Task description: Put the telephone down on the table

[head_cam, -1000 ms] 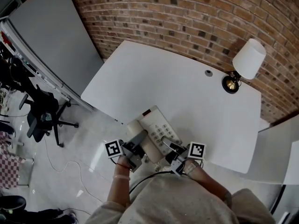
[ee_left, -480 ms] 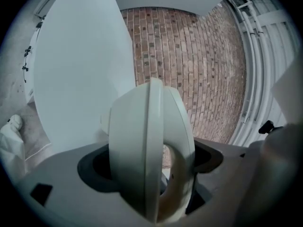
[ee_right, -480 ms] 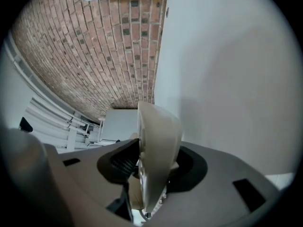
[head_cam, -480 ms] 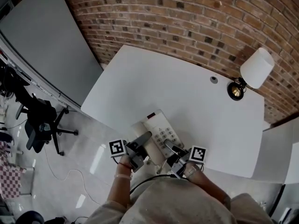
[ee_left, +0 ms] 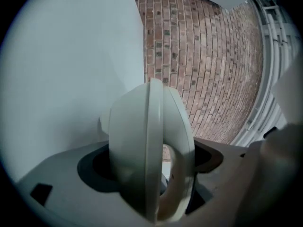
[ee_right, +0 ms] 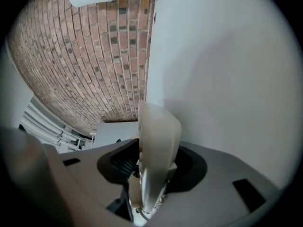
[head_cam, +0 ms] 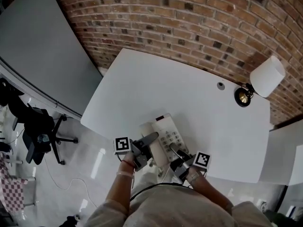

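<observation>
In the head view a beige desk telephone (head_cam: 166,132) with a keypad hangs over the near edge of the white table (head_cam: 156,84). My left gripper (head_cam: 150,138) is shut on its handset side. My right gripper (head_cam: 174,150) is shut on its right edge. The left gripper view shows the rounded handset (ee_left: 151,150) clamped between the jaws of my left gripper (ee_left: 151,178), with the table (ee_left: 66,60) to the left. In the right gripper view the thin edge of the telephone (ee_right: 158,136) stands between the jaws of my right gripper (ee_right: 152,174). I cannot tell whether the telephone touches the table.
A lamp (head_cam: 266,76) with a white shade and brass base stands at the table's far right corner, near a cable hole (head_cam: 220,85). A brick wall (head_cam: 189,27) runs behind. A grey panel (head_cam: 42,56) and an office chair (head_cam: 41,137) are at the left.
Both grippers have carried the telephone forward, further in over the table's near edge, and a little lower. The grip on it looks the same.
</observation>
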Demonstrator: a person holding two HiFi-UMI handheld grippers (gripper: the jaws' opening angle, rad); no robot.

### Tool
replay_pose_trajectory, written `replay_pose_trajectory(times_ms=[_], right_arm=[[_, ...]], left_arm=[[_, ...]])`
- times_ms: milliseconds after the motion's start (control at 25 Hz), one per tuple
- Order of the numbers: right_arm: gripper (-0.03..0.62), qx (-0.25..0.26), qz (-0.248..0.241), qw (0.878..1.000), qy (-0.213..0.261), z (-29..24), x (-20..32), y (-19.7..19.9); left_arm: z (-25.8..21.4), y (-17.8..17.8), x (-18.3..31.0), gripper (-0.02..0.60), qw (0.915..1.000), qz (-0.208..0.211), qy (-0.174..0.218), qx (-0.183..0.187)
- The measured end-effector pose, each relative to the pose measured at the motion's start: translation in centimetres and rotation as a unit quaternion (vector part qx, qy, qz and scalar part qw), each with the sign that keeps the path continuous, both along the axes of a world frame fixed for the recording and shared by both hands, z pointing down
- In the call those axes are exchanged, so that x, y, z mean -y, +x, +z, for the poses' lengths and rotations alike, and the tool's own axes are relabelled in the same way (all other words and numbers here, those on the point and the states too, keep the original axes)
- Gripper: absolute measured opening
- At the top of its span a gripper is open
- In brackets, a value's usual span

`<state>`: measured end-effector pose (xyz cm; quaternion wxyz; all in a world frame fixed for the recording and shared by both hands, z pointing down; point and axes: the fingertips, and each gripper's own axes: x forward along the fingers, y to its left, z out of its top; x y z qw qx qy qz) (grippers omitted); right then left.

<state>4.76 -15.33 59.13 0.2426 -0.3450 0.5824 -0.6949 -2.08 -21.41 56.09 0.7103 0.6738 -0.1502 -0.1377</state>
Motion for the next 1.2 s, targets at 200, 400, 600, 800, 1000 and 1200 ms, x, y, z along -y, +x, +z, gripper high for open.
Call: replay_pose_trajectory(times_ms=[200, 400, 600, 800, 1000, 1200], right_arm=[[0.166, -0.003, 0.027, 1.000, -0.012, 0.6, 1.6, 0.2], [0.167, -0.002, 0.057, 0.998, -0.022, 1.0, 2.8, 0.6], [0.167, 0.003, 0.086, 0.996, -0.027, 0.8, 4.1, 1.1], [0.166, 0.011, 0.106, 0.994, -0.024, 0.5, 5.2, 1.2], [0.164, 0.005, 0.112, 0.993, -0.023, 0.4, 5.7, 0.9], [0.164, 0.000, 0.119, 0.993, -0.025, 0.6, 6.1, 0.8]], left_arm=[[0.6, 0.4, 2.0, 0.430, 0.9996, 0.024, -0.012, -0.006], [1.4, 1.1, 3.7, 0.430, 0.9988, 0.043, -0.023, -0.003], [1.3, 1.9, 5.3, 0.430, 0.9976, 0.063, -0.029, -0.006], [1.6, 1.5, 6.6, 0.430, 0.9980, 0.036, -0.044, -0.027], [2.0, 0.9, 7.2, 0.430, 0.9981, 0.013, -0.049, -0.034], [2.1, 0.3, 7.2, 0.431, 0.9984, -0.003, -0.047, -0.032]])
